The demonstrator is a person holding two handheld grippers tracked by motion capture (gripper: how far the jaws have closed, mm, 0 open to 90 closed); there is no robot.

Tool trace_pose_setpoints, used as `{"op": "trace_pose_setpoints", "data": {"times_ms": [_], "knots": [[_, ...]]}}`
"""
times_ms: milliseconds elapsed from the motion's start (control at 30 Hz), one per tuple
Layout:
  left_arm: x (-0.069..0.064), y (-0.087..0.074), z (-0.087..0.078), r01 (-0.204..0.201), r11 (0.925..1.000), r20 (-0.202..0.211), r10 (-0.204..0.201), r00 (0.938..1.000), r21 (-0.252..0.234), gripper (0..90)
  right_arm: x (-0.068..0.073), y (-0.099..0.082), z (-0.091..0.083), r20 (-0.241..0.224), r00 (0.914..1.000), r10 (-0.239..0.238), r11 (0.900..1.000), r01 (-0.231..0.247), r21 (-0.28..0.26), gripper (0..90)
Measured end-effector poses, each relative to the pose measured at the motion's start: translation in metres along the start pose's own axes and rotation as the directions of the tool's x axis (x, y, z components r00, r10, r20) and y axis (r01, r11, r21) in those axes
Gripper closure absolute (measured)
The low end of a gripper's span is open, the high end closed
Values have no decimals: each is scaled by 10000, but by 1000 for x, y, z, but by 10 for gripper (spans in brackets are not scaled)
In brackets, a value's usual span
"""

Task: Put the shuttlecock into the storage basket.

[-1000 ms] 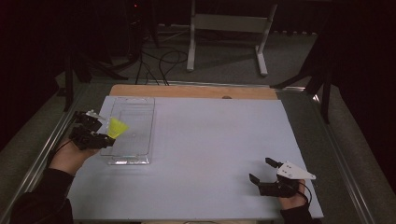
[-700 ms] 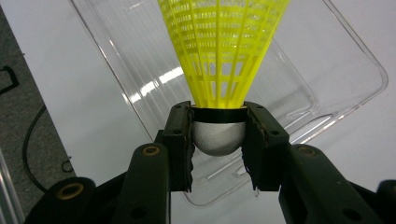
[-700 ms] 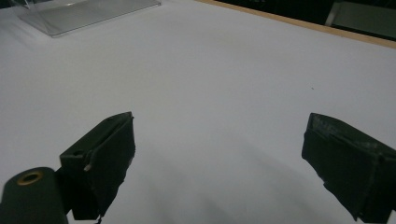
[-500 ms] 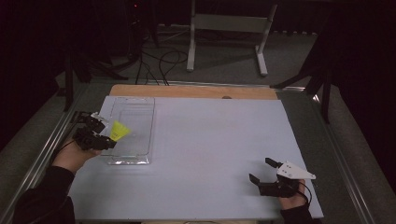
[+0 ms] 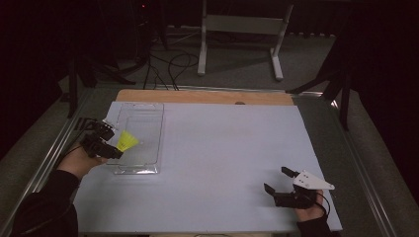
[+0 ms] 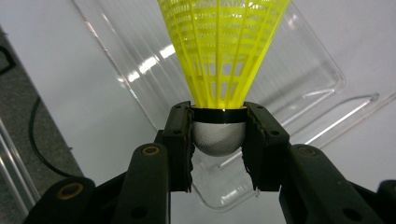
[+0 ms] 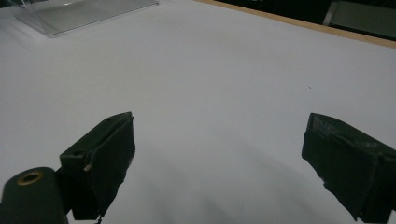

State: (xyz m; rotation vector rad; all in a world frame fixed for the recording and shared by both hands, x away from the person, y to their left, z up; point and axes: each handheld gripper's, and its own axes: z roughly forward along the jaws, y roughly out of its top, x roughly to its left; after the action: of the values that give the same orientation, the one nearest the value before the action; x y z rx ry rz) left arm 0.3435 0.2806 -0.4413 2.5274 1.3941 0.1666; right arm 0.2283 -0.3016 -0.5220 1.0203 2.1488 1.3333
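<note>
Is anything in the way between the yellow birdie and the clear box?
Nothing visible is. The left gripper has its jaws shut on the rounded base of the yellow shuttlecock, which hangs right over the clear tray. The part of the tray seen under it looks bare.

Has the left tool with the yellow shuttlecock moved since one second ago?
Yes. The left tool moved slightly toward the person along the clear tray, carrying the shuttlecock.
</note>
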Motion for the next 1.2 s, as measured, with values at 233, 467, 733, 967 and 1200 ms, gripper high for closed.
{"op": "trace_pose_setpoints", "data": {"times_ms": [233,467,733,967,1200], "knots": [[-2,4,2,-337,9987,55,335,9994,383,653,0,0,0,-2,10000,-17,10000,17,-3,97],[-1,7,6,-286,9969,-69,291,9996,727,649,0,0,0,-11,10000,-11,10000,11,-6,97],[-1,12,2,-218,9980,25,217,9998,586,594,0,0,0,-9,10000,-15,10000,15,1,97],[-4,16,-8,-292,9989,-7,292,9996,361,436,0,0,0,-10,10000,-15,10000,15,-4,97],[-8,20,-15,-149,9998,-244,152,9996,134,244,0,0,-1,5,10000,-15,10000,15,-30,97]]}}
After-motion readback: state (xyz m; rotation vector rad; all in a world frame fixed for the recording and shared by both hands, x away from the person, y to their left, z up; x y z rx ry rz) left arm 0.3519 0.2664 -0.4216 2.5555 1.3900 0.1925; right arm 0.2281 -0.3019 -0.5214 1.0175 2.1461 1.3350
